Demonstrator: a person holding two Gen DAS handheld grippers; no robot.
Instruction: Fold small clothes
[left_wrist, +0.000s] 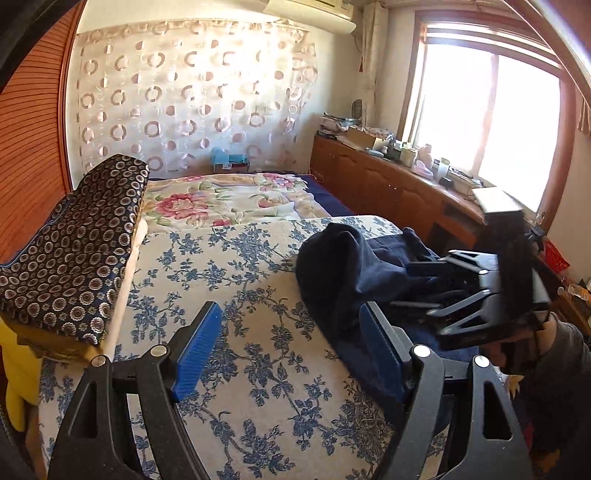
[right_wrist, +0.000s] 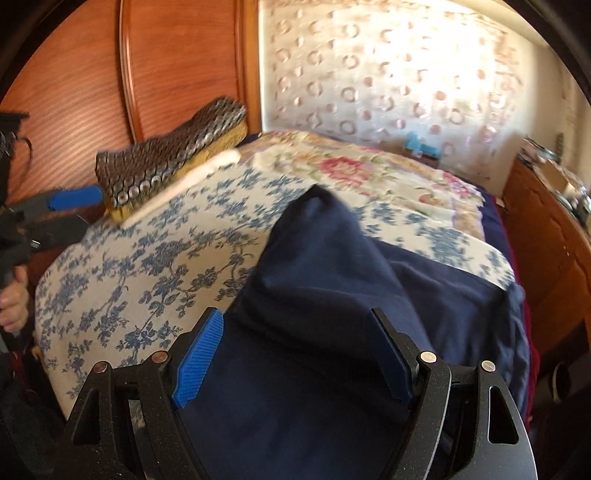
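Note:
A dark navy garment (left_wrist: 347, 266) lies bunched on the blue-flowered bedspread (left_wrist: 221, 280), at the right of the left wrist view. My left gripper (left_wrist: 291, 347) is open over the bedspread, its right pad beside the garment's left edge, holding nothing. My right gripper shows in that view (left_wrist: 424, 288) with its black fingers over the garment. In the right wrist view the garment (right_wrist: 325, 295) fills the middle, one corner peaked up. My right gripper (right_wrist: 295, 354) is open just above the cloth, with nothing pinched between its pads. The left gripper's blue pad (right_wrist: 74, 197) shows at far left.
A pillow with a dark circle pattern (left_wrist: 77, 243) lies on the bed's left side against a wooden headboard (left_wrist: 29, 140). A pink-flowered quilt (left_wrist: 229, 199) covers the far bed. A wooden cabinet with clutter (left_wrist: 399, 173) runs along the right under the window.

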